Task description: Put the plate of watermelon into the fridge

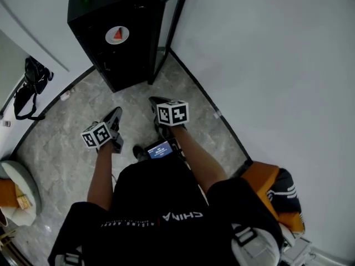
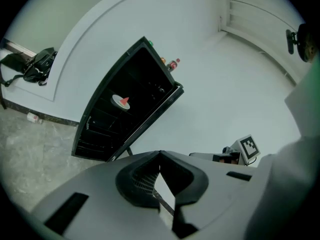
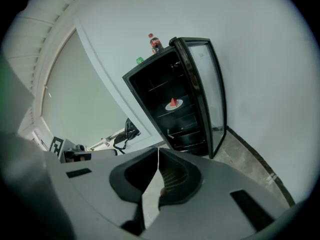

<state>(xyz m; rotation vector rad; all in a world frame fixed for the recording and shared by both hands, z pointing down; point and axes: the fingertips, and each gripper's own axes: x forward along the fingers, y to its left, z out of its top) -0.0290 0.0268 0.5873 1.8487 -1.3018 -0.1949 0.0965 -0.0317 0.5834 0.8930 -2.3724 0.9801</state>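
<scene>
A white plate with a red watermelon wedge (image 1: 117,35) rests on a shelf inside the black fridge (image 1: 94,15), whose glass door (image 1: 166,21) stands open. The plate (image 2: 121,101) shows again in the left gripper view, and the plate (image 3: 173,104) in the right gripper view. Both grippers are well back from the fridge, over the floor. My left gripper (image 1: 115,114) is shut and empty, its tips (image 2: 160,154) meeting. My right gripper (image 1: 156,102) is shut too, with nothing between its tips (image 3: 158,151).
A cola bottle (image 3: 155,43) and a green-capped bottle (image 3: 140,60) stand on top of the fridge. A black bag (image 1: 30,85) hangs on the left wall. A round seat (image 1: 16,193) is at the left, an orange bag (image 1: 272,187) at the right. White walls close in behind the fridge.
</scene>
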